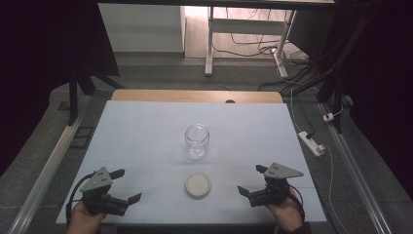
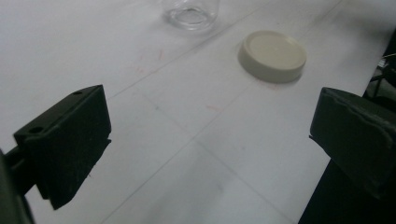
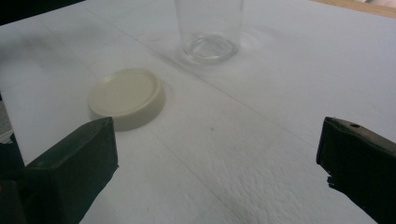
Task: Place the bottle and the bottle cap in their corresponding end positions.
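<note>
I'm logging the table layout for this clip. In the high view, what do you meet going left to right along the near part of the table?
Left gripper, open → cream lid, lying flat on the white table → right gripper, open. The empty glass jar stands farther back, above the lid.

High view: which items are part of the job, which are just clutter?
Job: clear glass jar, open, upright; round cream plastic lid lying flat in front of it; left tool and right tool, both open.

Clutter: white power strip and cables on the floor.
</note>
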### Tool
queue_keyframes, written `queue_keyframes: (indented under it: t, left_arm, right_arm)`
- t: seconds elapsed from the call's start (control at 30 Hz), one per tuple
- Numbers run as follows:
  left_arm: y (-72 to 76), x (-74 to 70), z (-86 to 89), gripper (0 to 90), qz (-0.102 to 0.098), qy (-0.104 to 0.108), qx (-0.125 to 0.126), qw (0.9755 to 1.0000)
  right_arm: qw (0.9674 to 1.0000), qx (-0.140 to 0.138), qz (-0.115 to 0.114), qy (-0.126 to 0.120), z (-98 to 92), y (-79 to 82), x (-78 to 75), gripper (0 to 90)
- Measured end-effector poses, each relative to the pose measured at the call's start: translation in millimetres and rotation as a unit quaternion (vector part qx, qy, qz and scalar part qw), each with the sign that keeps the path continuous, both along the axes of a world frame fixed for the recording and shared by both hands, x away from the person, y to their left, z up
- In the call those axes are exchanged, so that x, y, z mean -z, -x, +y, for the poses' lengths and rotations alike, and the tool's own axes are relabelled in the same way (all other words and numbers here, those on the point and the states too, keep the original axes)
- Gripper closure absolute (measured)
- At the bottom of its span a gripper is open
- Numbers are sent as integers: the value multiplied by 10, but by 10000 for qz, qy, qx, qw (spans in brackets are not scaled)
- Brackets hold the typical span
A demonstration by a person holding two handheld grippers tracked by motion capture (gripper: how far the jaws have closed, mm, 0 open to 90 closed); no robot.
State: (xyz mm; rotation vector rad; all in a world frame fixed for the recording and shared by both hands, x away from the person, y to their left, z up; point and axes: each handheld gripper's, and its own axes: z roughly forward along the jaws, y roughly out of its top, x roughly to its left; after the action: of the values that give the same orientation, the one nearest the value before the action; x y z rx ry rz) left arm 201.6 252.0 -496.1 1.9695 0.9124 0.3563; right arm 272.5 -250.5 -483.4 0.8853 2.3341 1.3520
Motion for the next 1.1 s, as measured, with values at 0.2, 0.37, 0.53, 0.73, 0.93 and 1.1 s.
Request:
queue_keyframes:
  t: [0.2,0.37,0.53,0.73,0.93,1.1]
  left_arm:
    - [93,55,129,0,52,-127,-277,9995]
    - [157,96,229,0,137,-127,-458,9988]
    - [213,138,322,0,230,-61,-608,9979]
    - [249,196,406,0,373,-68,-721,9967]
    - [286,251,436,0,530,-269,-808,9950]
    - [317,258,475,0,615,-264,-922,9935]
  right_arm:
    - [9996,284,-18,-2,-188,75,1,0]
    - [9986,520,2,23,-332,140,12,0]
    - [9969,780,56,58,-468,196,31,0]
    - [9951,980,115,102,-582,253,49,0]
    - [9935,1104,244,124,-650,291,70,0]
    - [9921,1180,339,254,-690,322,100,0]
